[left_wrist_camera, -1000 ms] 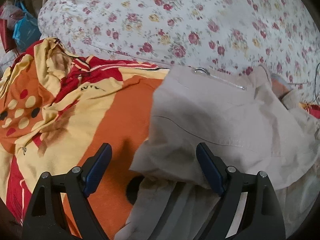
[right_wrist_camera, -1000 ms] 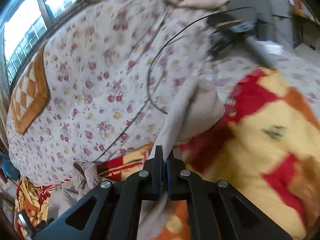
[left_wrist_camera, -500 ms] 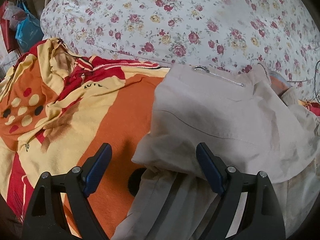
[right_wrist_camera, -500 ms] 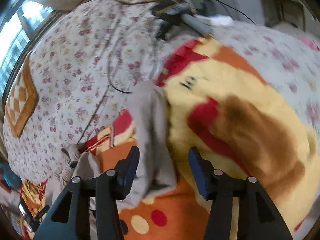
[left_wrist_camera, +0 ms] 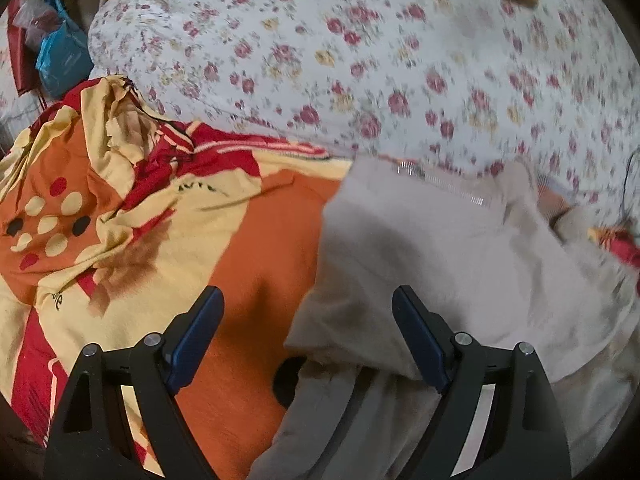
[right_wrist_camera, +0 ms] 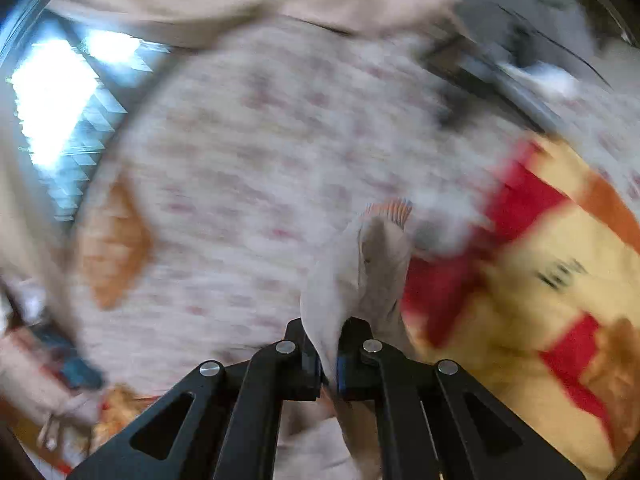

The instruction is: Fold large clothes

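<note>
the beige jacket (left_wrist_camera: 440,248) lies crumpled on an orange, yellow and red blanket (left_wrist_camera: 168,216), its zipper (left_wrist_camera: 440,182) toward the flowered quilt (left_wrist_camera: 360,60). a blue bag (left_wrist_camera: 60,60) sits far left. black lettering on the blanket is too blurred to read. the left gripper (left_wrist_camera: 306,336) hangs spread wide over the jacket's edge, gripping nothing. the right gripper (right_wrist_camera: 329,360), having just closed, pinches a fold of the jacket (right_wrist_camera: 360,276).
</note>
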